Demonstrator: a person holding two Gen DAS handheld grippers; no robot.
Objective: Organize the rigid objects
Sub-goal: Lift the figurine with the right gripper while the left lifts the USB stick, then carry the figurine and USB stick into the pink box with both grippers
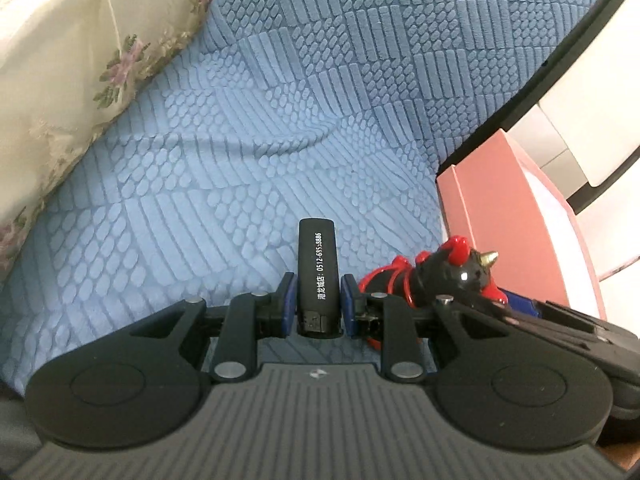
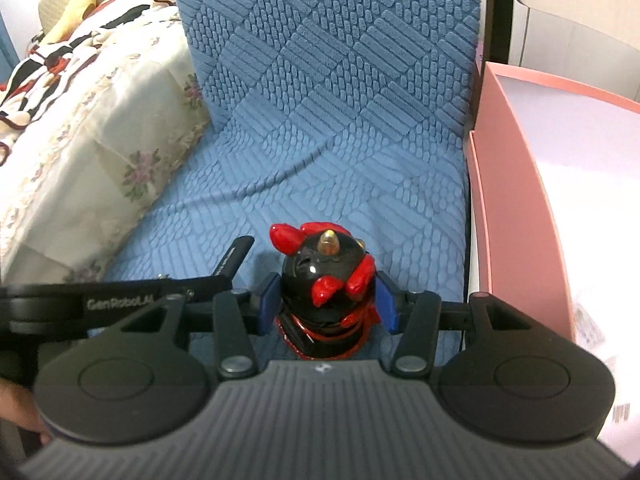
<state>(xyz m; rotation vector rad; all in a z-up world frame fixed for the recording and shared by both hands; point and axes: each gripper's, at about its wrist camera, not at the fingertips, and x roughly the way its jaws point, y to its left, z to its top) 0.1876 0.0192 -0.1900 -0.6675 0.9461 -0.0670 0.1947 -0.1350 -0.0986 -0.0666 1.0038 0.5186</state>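
Note:
My left gripper [image 1: 319, 302] is shut on a black stick-shaped device [image 1: 318, 268] with white printed numbers, held above the blue textured cover [image 1: 248, 152]. My right gripper [image 2: 326, 304] is shut on a black and red horned figurine [image 2: 326, 280]. The figurine also shows in the left wrist view [image 1: 440, 272], just right of the left gripper. The black device's tip shows in the right wrist view [image 2: 234, 258], left of the figurine. A pink box [image 2: 516, 184] with a white inside stands to the right, and it shows in the left wrist view [image 1: 504, 216].
A cream floral pillow [image 2: 92, 168] lies on the left of the blue cover [image 2: 328, 120]. Striped cloth and a plush toy [image 2: 76, 4] lie at the far left. A black frame edge [image 1: 560, 64] and white furniture [image 1: 592, 120] stand behind the box.

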